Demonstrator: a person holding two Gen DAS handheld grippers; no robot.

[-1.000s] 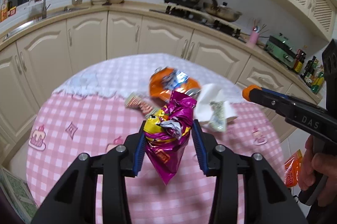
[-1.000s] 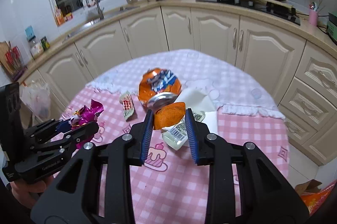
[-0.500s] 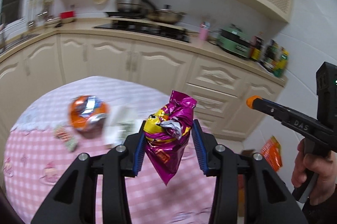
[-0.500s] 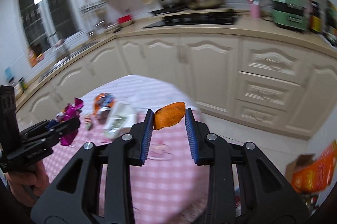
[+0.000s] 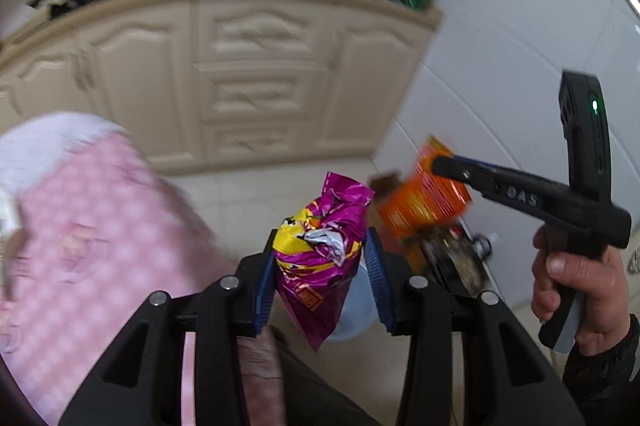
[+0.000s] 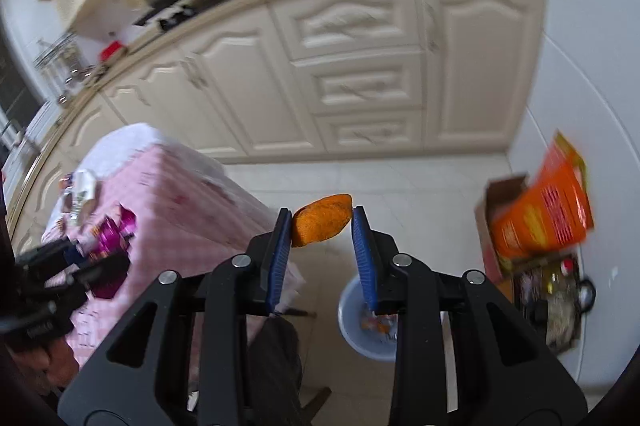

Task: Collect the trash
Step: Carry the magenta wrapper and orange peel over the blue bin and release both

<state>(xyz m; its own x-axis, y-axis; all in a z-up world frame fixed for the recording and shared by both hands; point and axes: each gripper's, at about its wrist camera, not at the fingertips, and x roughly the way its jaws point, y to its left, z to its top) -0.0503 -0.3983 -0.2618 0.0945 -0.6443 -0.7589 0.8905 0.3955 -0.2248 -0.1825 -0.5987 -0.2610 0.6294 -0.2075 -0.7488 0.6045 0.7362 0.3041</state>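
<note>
Two tools, one piece of trash each: the left tool (image 5: 318, 262) clamps one crumpled purple wrapper (image 5: 320, 258), the right tool (image 6: 322, 238) grips one orange peel (image 6: 322, 220), held above the floor over one pale bin (image 6: 362, 326), beside the pink tabletop (image 6: 176, 194).

wrapper (image 5: 320, 258) magenta-yellow | peel (image 6: 322, 220) orange | tablecloth (image 5: 100, 226) pink-white check | bin (image 6: 352, 322) pale blue

In view: 2 hand-held grippers, 1 purple wrapper (image 5: 320, 258), 1 orange peel (image 6: 322, 220), 1 blue bin (image 6: 354, 330).
</note>
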